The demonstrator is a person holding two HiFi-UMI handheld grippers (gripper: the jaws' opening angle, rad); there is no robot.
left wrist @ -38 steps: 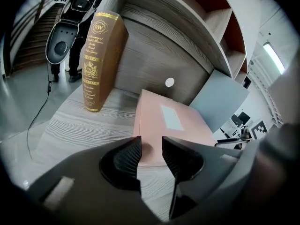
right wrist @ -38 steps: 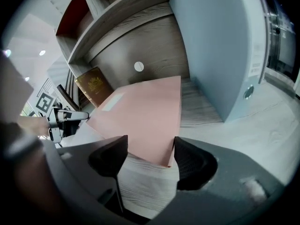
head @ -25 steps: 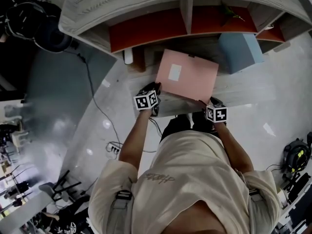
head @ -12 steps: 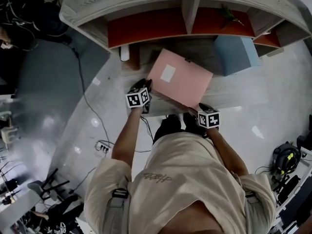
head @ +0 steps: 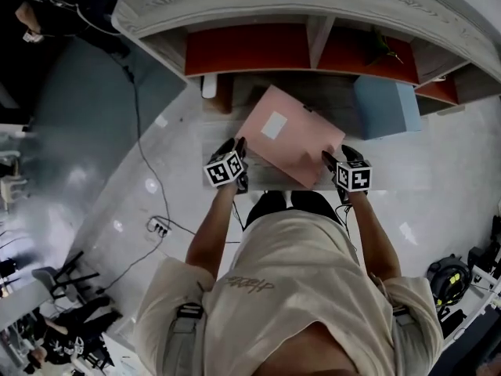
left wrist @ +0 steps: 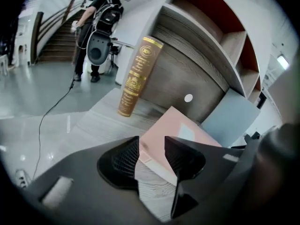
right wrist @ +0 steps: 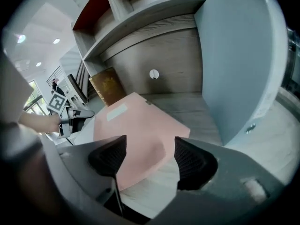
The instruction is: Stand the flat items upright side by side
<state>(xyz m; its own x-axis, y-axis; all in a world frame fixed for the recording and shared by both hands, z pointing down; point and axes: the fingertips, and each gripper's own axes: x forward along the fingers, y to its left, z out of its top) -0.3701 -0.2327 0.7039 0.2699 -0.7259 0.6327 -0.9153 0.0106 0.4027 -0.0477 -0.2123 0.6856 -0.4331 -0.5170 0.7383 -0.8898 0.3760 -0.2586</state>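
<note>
Both your hands pitched down toward pink folder (head: 291, 135), flat on surface (head: 268, 181). Left claw (left wrist: 152, 146) just loosened, astride folder corner. Right claw (right wrist: 150, 149) just widened above near edge, gripping nothing.

The left forearm (head: 210, 227) and right forearm (head: 374, 235) reached forward and down, roughly parallel, each gripper's marker cube (head: 225, 169) facing up. The left gripper (left wrist: 151, 149) had just been opening its jaws, which stood apart around a corner of the pink folder (left wrist: 161, 125) without pressing it. The right gripper (right wrist: 150, 154) had also just opened wider, the folder's near corner showing in its gap, untouched.
</note>
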